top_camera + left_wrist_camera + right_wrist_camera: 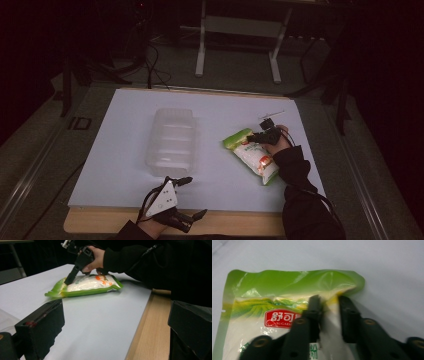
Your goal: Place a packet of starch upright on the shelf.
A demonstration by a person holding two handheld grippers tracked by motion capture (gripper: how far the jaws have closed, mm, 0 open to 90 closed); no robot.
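Pouch [253, 154], green and white, lying flat on the bench [120, 150] right of a clear tray [171, 141]. Right hand-held gripper [329, 302] pinched on a fold of film near the top seal; slippage or tearing is risked on lifting. Left hand-held gripper [191, 197] spread, idle.

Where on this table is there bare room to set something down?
Bare sheet runs between the clear plastic container and the green-and-white pouch, along the far edge behind both, and left of the container. It is crowded at the right, where the right gripper pinches the pouch.
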